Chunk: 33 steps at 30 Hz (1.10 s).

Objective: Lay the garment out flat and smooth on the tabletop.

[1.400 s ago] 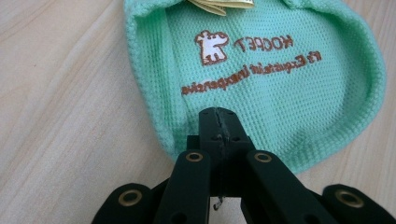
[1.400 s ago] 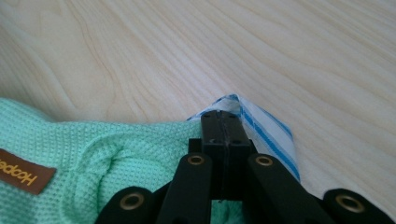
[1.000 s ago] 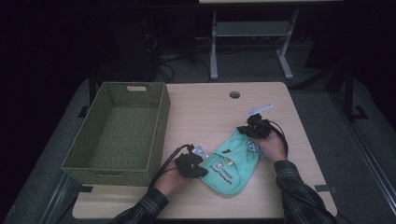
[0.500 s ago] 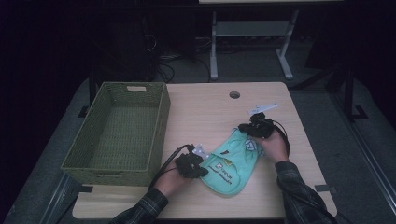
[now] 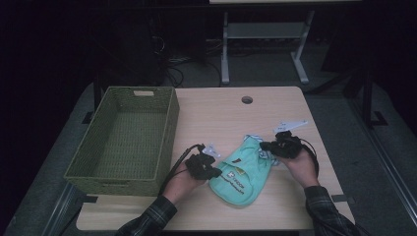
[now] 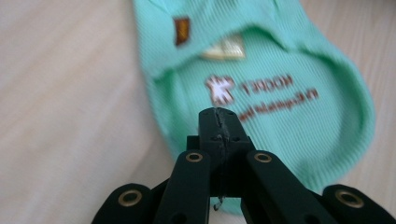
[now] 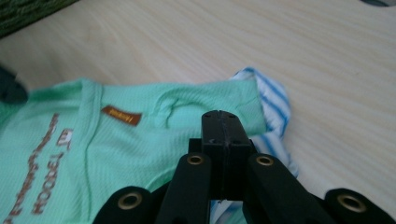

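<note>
I seem to be working in a dim lab or office. My light-wood bench has a cable hole at 12 o'clock. Beyond it, cables sprawl on grey floor by another desk's metal frame.

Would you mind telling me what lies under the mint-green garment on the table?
A blue-and-white striped cloth pokes out from under the mint-green garment at its corner near the right gripper. How far it reaches beneath is covered, as is the table there.

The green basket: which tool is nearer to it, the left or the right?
Left. The left tool lies beside the basket, near its front right corner, at the mint garment's left edge. The right tool is farther away, at the garment's right side.
</note>
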### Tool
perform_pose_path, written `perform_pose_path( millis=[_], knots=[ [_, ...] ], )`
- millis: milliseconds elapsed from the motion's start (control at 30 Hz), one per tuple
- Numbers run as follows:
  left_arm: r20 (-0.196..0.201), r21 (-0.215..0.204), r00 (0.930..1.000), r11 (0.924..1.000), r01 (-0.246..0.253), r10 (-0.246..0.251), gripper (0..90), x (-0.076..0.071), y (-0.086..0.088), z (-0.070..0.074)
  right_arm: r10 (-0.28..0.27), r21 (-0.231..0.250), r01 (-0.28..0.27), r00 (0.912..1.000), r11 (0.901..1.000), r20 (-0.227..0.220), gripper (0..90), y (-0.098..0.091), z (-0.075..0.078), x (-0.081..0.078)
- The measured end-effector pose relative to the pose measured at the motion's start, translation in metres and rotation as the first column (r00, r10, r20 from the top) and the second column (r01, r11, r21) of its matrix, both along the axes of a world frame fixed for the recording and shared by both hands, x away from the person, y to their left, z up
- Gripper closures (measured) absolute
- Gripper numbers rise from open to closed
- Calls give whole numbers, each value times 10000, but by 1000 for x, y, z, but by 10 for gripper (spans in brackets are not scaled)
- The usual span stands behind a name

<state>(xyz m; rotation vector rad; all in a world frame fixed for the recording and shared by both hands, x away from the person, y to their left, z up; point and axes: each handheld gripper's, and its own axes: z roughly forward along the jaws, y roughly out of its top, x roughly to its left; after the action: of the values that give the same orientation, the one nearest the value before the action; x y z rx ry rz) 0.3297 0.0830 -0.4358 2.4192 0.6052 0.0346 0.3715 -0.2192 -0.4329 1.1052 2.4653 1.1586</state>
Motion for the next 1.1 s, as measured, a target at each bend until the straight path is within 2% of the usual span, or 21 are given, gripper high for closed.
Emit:
perform_pose_path(
  millis=[33,67,233,300,333,367,400,500,567,600,700,733,800,833,933,1000,1100],
  knots=[
    [35,-95,10000,9999,-93,93,895,3,-1,2,0,0,0,10000,10000,0,897,0,0,0],
    [163,-158,9997,9997,-165,167,896,10,-1,5,90,-50,-90,10000,9999,31,897,-1,0,-6],
    [267,-341,9989,9988,-363,373,896,24,-6,8,187,63,-187,9998,9998,-47,898,-2,0,-20],
    [358,-304,9987,9989,-348,358,896,32,-10,8,294,63,-294,9996,9995,-14,898,-2,-2,-27],
    [323,-410,9988,9985,-359,373,896,40,-14,7,407,52,-407,9991,9992,-88,898,-2,-4,-34],
    [323,-410,9988,9985,-359,373,896,40,-14,7,407,52,-407,9991,9992,-88,898,-2,-4,-34],
    [317,-524,9988,9979,-369,386,896,45,-19,6,430,-88,-431,9990,9990,-141,898,-1,-6,-41],
    [301,-505,9990,9982,-309,324,896,51,-23,4,495,-210,-499,9986,9985,-181,898,0,-9,-47],
    [170,-710,9993,9970,-322,335,896,53,-30,0,641,-157,-647,9973,9978,-368,897,1,-13,-56],
    [296,-406,9996,9992,-30,42,896,55,-35,-2,661,-208,-671,9969,9975,-433,898,2,-14,-58],
    [307,-166,9995,9999,-24,29,896,54,-42,-9,822,-265,-839,9947,9961,-612,898,4,-19,-65],
    [204,-197,9997,9997,-140,144,896,53,-43,-11,877,-279,-898,9938,9956,-682,898,5,-20,-67],
    [209,-11,9997,9999,-146,146,896,53,-43,-15,999,-298,-1025,9917,9943,-810,898,7,-23,-72],
    [268,218,9996,9997,-83,77,896,53,-43,-16,1071,-402,-1107,9908,9930,-825,897,8,-24,-73],
    [349,427,9992,9989,-200,185,896,53,-41,-19,1105,-588,-1168,9888,9914,-1003,898,9,-28,-75],
    [301,329,9992,9991,-285,275,896,53,-41,-20,1092,-629,-1160,9887,9913,-1023,898,9,-28,-74],
    [481,685,9988,9975,-167,134,897,53,-39,-18,1108,-798,-1197,9880,9896,-1077,898,9,-31,-73]
  ],
)
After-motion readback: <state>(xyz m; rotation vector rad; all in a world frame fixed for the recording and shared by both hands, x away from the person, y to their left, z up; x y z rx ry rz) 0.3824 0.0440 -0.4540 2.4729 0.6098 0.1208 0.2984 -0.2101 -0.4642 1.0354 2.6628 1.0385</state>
